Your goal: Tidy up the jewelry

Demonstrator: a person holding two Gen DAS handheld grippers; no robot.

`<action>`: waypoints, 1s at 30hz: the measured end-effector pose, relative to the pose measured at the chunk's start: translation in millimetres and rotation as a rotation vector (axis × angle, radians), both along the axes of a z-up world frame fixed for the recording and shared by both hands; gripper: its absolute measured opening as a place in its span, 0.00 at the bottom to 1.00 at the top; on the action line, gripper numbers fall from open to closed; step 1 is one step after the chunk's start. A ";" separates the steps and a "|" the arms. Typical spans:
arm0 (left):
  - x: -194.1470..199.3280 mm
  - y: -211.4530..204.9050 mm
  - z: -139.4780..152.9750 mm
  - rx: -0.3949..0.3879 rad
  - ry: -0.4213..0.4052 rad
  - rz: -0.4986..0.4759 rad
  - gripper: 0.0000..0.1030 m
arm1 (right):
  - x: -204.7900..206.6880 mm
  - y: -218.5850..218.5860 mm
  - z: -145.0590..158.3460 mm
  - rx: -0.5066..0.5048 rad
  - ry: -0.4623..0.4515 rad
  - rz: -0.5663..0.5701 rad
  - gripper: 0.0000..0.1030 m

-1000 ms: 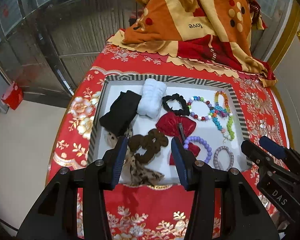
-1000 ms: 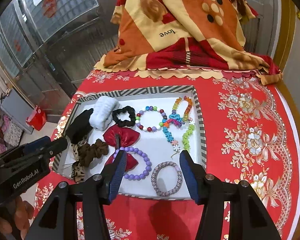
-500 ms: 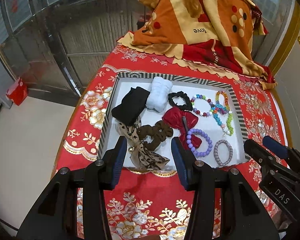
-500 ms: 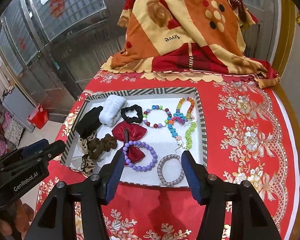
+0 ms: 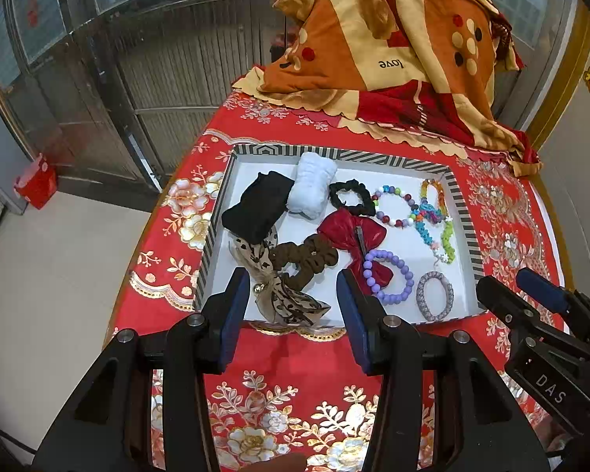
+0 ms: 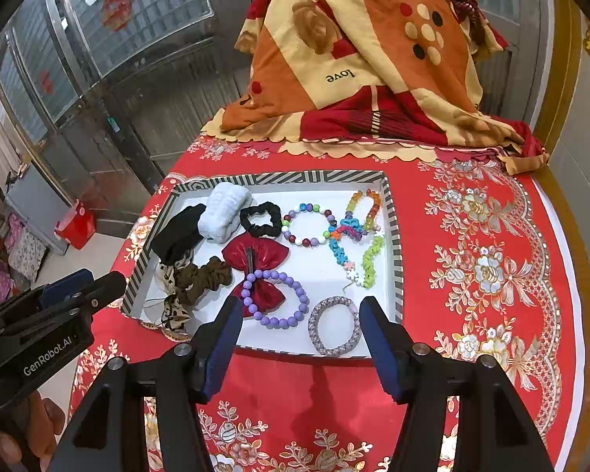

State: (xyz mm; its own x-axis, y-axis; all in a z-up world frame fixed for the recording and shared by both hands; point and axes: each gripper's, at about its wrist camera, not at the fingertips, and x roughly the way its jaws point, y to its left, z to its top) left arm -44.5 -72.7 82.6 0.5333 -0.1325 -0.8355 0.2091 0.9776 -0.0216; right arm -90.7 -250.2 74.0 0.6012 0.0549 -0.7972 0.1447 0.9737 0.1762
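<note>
A white tray with a striped rim (image 5: 334, 154) (image 6: 287, 177) sits on a red tablecloth. It holds a black cloth (image 5: 257, 206), a white scrunchie (image 5: 312, 185), a black scrunchie (image 6: 260, 218), a red bow (image 5: 352, 232), a brown scrunchie (image 5: 305, 255), a leopard bow (image 5: 283, 299), a purple bead bracelet (image 6: 275, 299), a grey woven bracelet (image 6: 334, 330) and colourful bead strands (image 6: 354, 236). My left gripper (image 5: 293, 306) is open and empty before the tray's near edge. My right gripper (image 6: 301, 334) is open and empty over the tray's near edge.
A folded orange and red blanket (image 5: 393, 51) lies at the table's far end. The table's left edge (image 5: 137, 259) drops to the floor. A metal door (image 5: 157, 59) stands beyond. The red cloth to the right of the tray (image 6: 483, 259) bears nothing.
Both grippers have drawn back and up from the tray, which looks smaller and farther. Both stay open. Nothing in the tray has moved.
</note>
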 end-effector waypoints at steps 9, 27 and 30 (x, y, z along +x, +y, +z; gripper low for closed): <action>-1.6 -1.1 0.3 0.001 -0.002 -0.002 0.44 | -2.4 -3.0 0.3 0.001 0.004 0.000 0.59; -2.9 -3.0 0.5 0.012 -0.008 -0.012 0.44 | -0.8 -7.0 -3.5 0.001 0.019 0.009 0.61; -1.9 -4.8 0.1 0.011 -0.005 -0.011 0.44 | -0.6 -7.6 -4.2 0.001 0.020 0.005 0.61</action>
